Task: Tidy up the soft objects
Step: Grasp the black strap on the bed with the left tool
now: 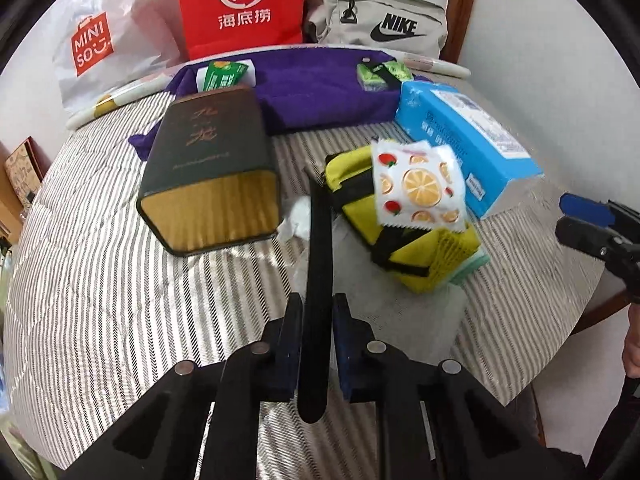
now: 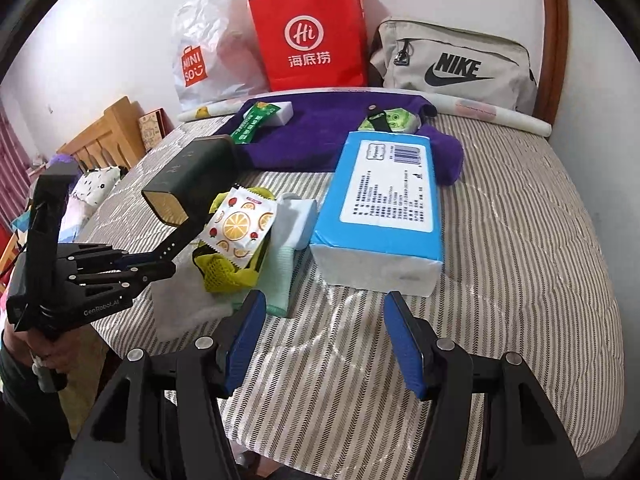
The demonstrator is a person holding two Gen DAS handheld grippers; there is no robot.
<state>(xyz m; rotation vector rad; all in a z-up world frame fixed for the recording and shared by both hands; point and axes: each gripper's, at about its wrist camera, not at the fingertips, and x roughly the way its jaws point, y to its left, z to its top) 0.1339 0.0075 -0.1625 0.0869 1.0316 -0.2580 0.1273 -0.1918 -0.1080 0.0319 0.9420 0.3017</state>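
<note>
- Striped bedspread (image 1: 120, 300) holds scattered items.
- Left gripper (image 1: 316, 344) jaws pinch a black strap (image 1: 318, 240) running to the yellow mesh pouch (image 1: 404, 240).
- Right gripper (image 2: 324, 340) jaws stand apart, empty, near the blue tissue pack (image 2: 380, 208).

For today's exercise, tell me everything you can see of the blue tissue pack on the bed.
The blue tissue pack is a long, soft-looking brick in glossy blue plastic wrap, with a white printed label and barcode on its upper face and a whitish end facing the right claw. It lies flat on the striped bedcover, its far end against the purple cloth, its left side touching a pale folded cloth. Neither claw touches it.
</note>
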